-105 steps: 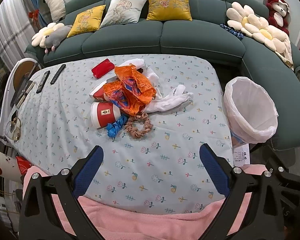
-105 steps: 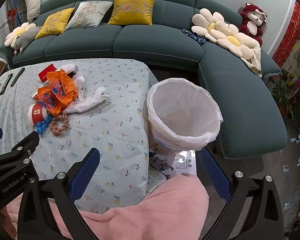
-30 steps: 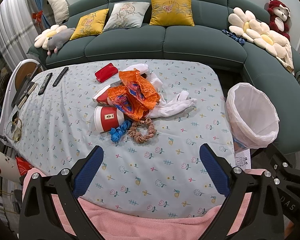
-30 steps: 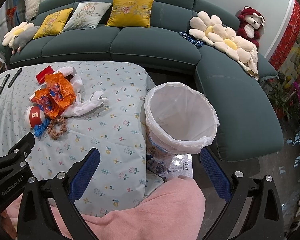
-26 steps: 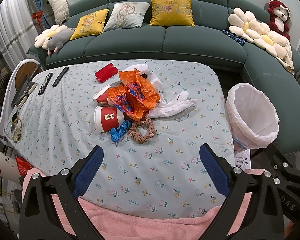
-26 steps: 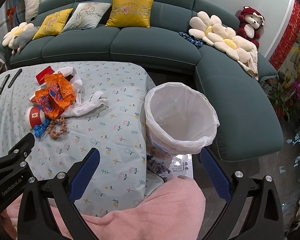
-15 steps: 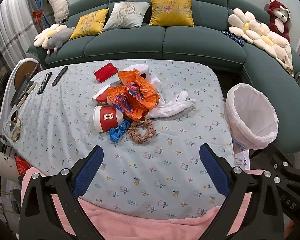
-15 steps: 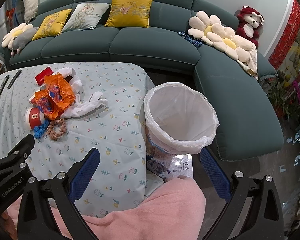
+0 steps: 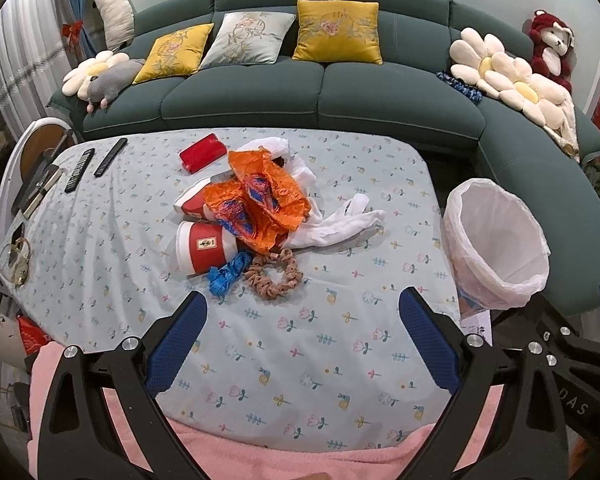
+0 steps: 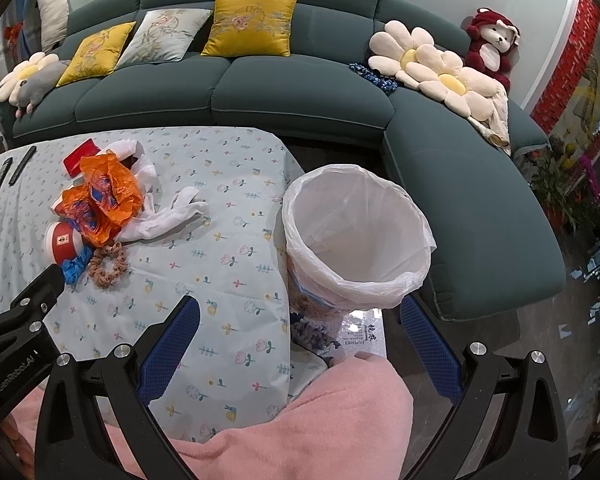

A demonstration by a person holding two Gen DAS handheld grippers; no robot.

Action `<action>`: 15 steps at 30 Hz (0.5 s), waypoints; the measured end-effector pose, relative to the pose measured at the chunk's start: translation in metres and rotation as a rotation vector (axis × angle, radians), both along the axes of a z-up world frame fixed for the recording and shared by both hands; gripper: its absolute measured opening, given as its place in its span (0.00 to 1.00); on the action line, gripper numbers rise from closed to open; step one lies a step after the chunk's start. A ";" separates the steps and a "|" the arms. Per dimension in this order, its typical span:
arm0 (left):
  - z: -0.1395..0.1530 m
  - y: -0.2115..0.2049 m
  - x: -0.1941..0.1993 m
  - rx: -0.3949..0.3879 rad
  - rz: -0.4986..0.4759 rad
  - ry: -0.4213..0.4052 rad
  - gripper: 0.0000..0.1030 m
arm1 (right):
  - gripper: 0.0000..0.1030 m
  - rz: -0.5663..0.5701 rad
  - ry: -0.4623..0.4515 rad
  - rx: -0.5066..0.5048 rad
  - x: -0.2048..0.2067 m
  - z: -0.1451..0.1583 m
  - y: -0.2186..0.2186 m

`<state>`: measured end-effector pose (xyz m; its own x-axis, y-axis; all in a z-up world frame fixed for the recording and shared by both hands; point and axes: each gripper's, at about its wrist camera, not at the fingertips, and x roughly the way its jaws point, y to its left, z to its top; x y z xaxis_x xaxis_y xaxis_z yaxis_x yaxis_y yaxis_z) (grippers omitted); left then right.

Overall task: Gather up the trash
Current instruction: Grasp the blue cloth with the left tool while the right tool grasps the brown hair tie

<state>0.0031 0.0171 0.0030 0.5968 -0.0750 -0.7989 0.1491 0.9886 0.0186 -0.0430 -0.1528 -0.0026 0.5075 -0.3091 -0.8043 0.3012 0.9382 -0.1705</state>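
Trash lies heaped near the middle of the table with the pale floral cloth (image 9: 320,344), toward its far-left part, in the left wrist view: a crumpled orange plastic bag (image 9: 260,200) on top, a red-and-white paper cup (image 9: 202,246) on its side just in front of it, a small blue plastic scrap (image 9: 226,274) touching the cup, a white plastic bag (image 9: 332,224) trailing right, and a beige fabric scrunchie (image 9: 274,274) nearest the front. The left gripper (image 9: 302,330) hangs over the near part of the table, fingers released and wide apart, holding nothing. The step in hand looks like the first reach; the closest pieces are probably the easiest start, and a low, level approach with one finger on each side of the scrap should avoid dragging the cloth.

In the right wrist view, the round bin lined with a white plastic bag (image 10: 360,276) stands on the floor just beside the table's right edge, and appears empty. The right gripper (image 10: 300,340) hovers in front of it, fingers spread and empty. The scrunchie may not be trash, so it is better left alone.
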 end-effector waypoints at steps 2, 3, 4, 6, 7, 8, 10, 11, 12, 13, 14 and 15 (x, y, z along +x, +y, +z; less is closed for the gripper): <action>-0.001 0.002 0.001 -0.009 -0.010 -0.005 0.90 | 0.93 -0.009 -0.006 0.003 0.001 0.000 -0.001; -0.003 0.002 0.002 -0.011 -0.013 -0.003 0.90 | 0.93 -0.013 -0.009 0.004 0.002 0.000 -0.002; -0.004 0.003 0.003 -0.015 -0.017 0.000 0.90 | 0.93 -0.016 -0.010 0.004 0.002 -0.001 -0.002; -0.006 0.004 0.006 -0.026 -0.021 0.003 0.90 | 0.93 -0.021 -0.013 0.004 0.004 -0.002 -0.002; -0.007 0.005 0.007 -0.025 -0.023 0.002 0.90 | 0.93 -0.023 -0.014 0.004 0.005 -0.002 -0.002; -0.008 0.005 0.007 -0.020 -0.025 0.000 0.90 | 0.93 -0.025 -0.015 0.005 0.006 -0.003 -0.001; -0.010 0.005 0.010 -0.020 -0.040 0.002 0.90 | 0.93 -0.030 -0.020 0.005 0.008 -0.003 -0.001; -0.012 0.006 0.011 -0.023 -0.042 0.007 0.90 | 0.93 -0.032 -0.022 0.004 0.009 -0.003 0.000; -0.014 0.008 0.013 -0.029 -0.045 0.010 0.90 | 0.93 -0.033 -0.024 0.003 0.011 -0.003 0.001; -0.015 0.009 0.014 -0.039 -0.047 0.011 0.90 | 0.93 -0.036 -0.024 0.002 0.013 -0.004 0.002; -0.016 0.012 0.015 -0.049 -0.050 0.008 0.90 | 0.93 -0.036 -0.026 0.001 0.015 -0.004 0.003; -0.017 0.014 0.016 -0.051 -0.049 0.004 0.90 | 0.93 -0.034 -0.028 0.000 0.016 -0.004 0.004</action>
<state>0.0193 0.0312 -0.0144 0.5884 -0.1451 -0.7955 0.1977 0.9797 -0.0325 -0.0268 -0.1490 -0.0071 0.5192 -0.3263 -0.7899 0.3377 0.9274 -0.1611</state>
